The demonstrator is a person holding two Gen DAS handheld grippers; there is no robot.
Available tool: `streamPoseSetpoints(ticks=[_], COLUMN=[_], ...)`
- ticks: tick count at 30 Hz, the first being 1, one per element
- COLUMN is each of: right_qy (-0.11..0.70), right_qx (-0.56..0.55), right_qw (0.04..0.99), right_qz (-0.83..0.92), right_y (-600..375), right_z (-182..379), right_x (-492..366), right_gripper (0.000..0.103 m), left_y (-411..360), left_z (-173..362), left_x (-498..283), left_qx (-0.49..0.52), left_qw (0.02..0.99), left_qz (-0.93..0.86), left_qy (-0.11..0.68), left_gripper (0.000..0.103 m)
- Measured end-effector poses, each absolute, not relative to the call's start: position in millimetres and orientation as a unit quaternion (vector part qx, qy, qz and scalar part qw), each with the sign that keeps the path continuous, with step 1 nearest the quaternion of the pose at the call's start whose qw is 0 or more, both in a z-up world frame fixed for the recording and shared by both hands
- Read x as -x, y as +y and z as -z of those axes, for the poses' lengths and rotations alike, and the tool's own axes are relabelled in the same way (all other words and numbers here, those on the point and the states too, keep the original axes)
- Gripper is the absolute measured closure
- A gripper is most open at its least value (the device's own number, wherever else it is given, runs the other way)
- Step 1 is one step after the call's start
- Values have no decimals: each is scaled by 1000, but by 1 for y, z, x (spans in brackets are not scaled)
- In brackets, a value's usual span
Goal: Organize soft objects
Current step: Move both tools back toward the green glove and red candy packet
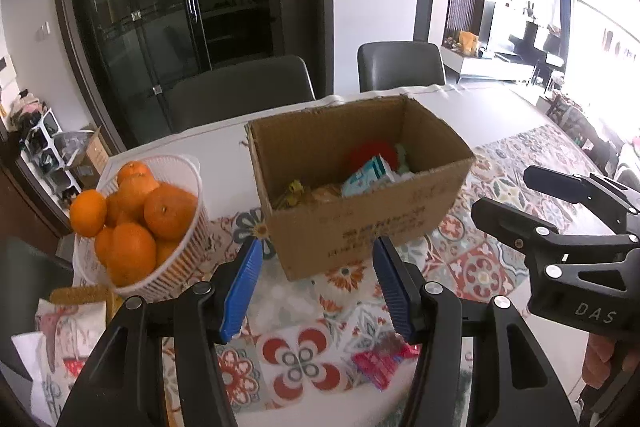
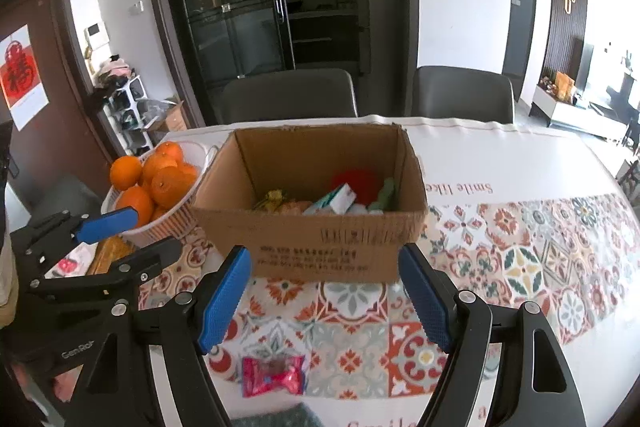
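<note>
An open cardboard box point(image 1: 360, 227) stands on the patterned tablecloth and holds several soft items, among them a red one point(image 1: 370, 151) and a teal-and-white packet point(image 1: 370, 175). The box also shows in the right wrist view point(image 2: 320, 247). A small pink snack packet point(image 1: 380, 363) lies on the cloth in front of the box, below my grippers; it shows in the right wrist view too point(image 2: 274, 375). My left gripper point(image 1: 318, 267) is open and empty above the cloth. My right gripper point(image 2: 324, 275) is open and empty, to the right of the left one point(image 2: 132, 231).
A white basket point(image 1: 176, 267) of oranges point(image 1: 132, 211) stands left of the box. A printed bag point(image 1: 68, 339) lies at the near left edge. Two grey chairs point(image 1: 240, 87) stand behind the table. A dark cloth point(image 2: 276, 417) lies at the near edge.
</note>
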State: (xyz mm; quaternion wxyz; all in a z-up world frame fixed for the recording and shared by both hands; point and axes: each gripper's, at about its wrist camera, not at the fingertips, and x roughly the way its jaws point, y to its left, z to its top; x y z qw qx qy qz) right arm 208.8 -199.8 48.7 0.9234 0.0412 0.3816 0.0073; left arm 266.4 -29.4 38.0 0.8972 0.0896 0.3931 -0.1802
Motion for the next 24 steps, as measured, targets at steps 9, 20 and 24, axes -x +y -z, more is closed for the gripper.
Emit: streamPoseSetpoints(ticks=[9, 20, 24], right_qy=[379, 398, 408], right_qx=[-49, -108, -164], right_qw=[924, 910, 896], right_qz=[14, 47, 60], right_y=[-197, -197, -202], right_z=[-32, 1, 16], right_x=[-166, -115, -96], right_gripper=[26, 26, 26], left_y=[-29, -31, -36], left_z=[-21, 1, 11], left_x=[-231, -194, -182], left_qx=[-112, -173, -207], left_qw=[893, 882, 871], left_qz=[187, 208, 226], left_qy=[394, 386, 384], left_gripper=[46, 46, 46])
